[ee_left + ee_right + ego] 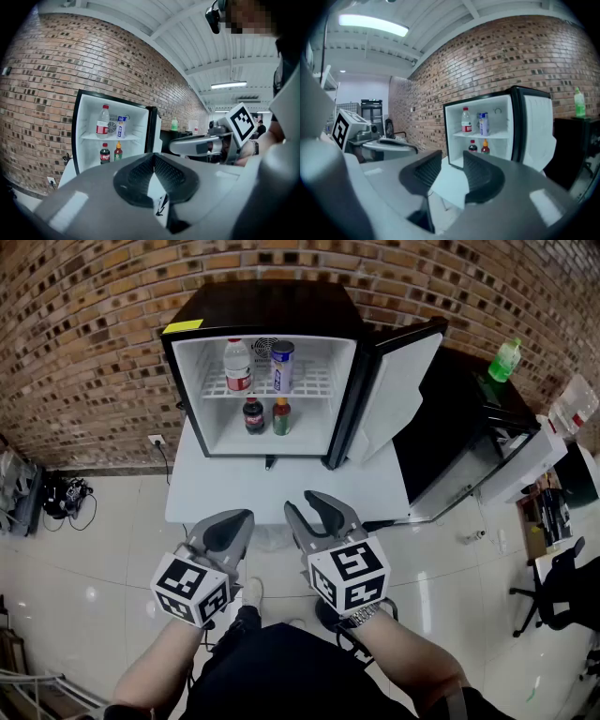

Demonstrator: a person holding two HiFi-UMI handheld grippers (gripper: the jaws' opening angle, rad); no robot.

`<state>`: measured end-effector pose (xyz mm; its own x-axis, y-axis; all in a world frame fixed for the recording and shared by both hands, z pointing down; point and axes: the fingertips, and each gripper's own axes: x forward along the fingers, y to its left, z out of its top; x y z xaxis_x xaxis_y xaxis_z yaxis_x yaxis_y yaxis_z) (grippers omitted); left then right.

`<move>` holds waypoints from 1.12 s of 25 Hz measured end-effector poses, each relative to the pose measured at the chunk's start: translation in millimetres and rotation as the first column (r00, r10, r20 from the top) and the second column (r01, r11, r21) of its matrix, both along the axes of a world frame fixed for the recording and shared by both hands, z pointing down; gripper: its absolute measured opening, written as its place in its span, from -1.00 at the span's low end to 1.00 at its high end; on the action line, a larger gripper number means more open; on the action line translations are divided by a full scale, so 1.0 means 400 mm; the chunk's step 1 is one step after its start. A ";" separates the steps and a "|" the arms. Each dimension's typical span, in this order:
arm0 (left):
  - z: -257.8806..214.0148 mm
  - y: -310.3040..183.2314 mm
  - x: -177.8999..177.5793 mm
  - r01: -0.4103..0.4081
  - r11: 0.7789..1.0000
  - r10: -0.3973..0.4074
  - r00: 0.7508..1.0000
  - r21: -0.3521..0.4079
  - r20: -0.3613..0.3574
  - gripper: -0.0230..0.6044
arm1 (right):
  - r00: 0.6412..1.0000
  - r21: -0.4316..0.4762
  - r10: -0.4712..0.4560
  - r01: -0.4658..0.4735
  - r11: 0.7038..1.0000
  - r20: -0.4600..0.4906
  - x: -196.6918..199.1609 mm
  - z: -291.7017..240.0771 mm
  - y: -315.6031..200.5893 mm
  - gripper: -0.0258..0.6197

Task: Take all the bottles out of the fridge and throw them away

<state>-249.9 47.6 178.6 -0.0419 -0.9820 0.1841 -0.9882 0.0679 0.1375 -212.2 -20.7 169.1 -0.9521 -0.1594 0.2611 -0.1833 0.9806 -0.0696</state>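
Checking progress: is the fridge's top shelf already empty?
No, a clear bottle and a blue can stand on the top shelf.

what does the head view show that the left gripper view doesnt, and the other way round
Only the head view: the tangle of cables on the floor, an office chair and the marker cube on the left gripper. Only the left gripper view: the ceiling light. Both: the open fridge with drinks inside, the green bottle to its right, and the right gripper, jaws apart and empty.
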 end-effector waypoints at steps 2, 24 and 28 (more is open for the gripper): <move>0.007 -0.016 -0.039 -0.004 1.000 0.004 1.000 -0.009 -0.001 -0.92 | 1.000 -0.002 0.017 -0.017 1.000 -0.015 -0.041 0.009 -0.029 -0.48; 0.091 -0.268 -0.399 -0.111 0.992 0.112 0.994 -0.059 0.015 -0.92 | 0.953 0.016 0.208 -0.210 0.978 -0.222 -0.469 0.234 -0.386 -0.25; 0.121 -0.307 -0.439 -0.128 0.989 0.128 0.992 -0.077 -0.001 -0.92 | 0.935 0.013 0.228 -0.233 0.972 -0.273 -0.527 0.315 -0.447 -0.14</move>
